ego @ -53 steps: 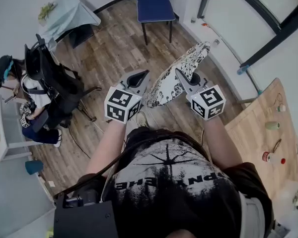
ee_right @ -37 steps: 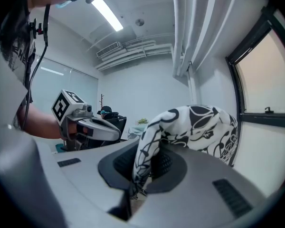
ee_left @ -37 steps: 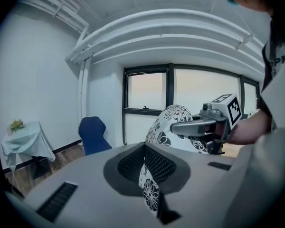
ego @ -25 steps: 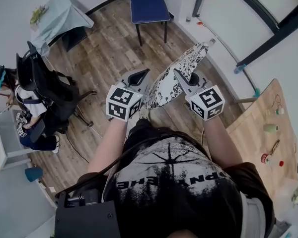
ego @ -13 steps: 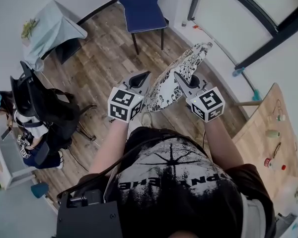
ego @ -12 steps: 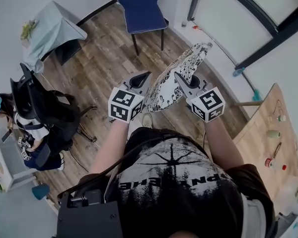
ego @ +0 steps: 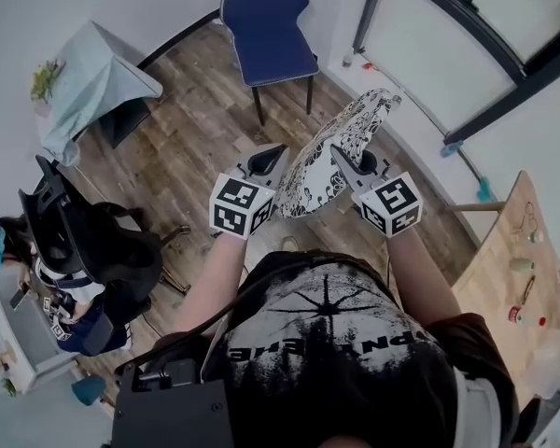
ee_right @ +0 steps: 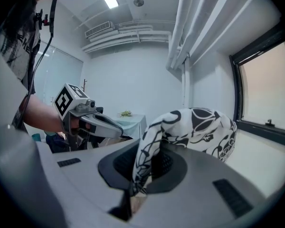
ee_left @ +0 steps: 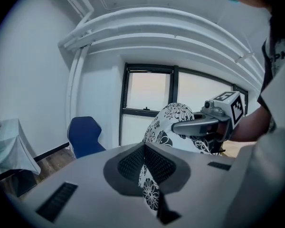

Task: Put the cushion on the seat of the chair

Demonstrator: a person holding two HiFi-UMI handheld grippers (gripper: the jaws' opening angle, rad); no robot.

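A white cushion (ego: 333, 152) with a black flower print hangs tilted in the air between my two grippers. My left gripper (ego: 276, 155) is shut on its left edge, and the left gripper view shows the printed cloth (ee_left: 149, 194) pinched between the jaws (ee_left: 144, 169). My right gripper (ego: 340, 156) is shut on the opposite edge, with cloth (ee_right: 141, 160) bunched in its jaws (ee_right: 143, 170). The blue chair (ego: 266, 28) stands ahead by the wall with a bare seat; it also shows small in the left gripper view (ee_left: 84, 136).
A table under a pale cloth (ego: 91, 75) stands at the far left. A seated person on a black office chair (ego: 79, 250) is at the left. A wooden table (ego: 532, 250) with small items is at the right. A black-framed window (ego: 467, 35) runs beyond the chair.
Both grippers have carried the cushion forward over the wooden floor toward the blue chair, which now sits nearer in the head view. The grip on the cushion is unchanged.
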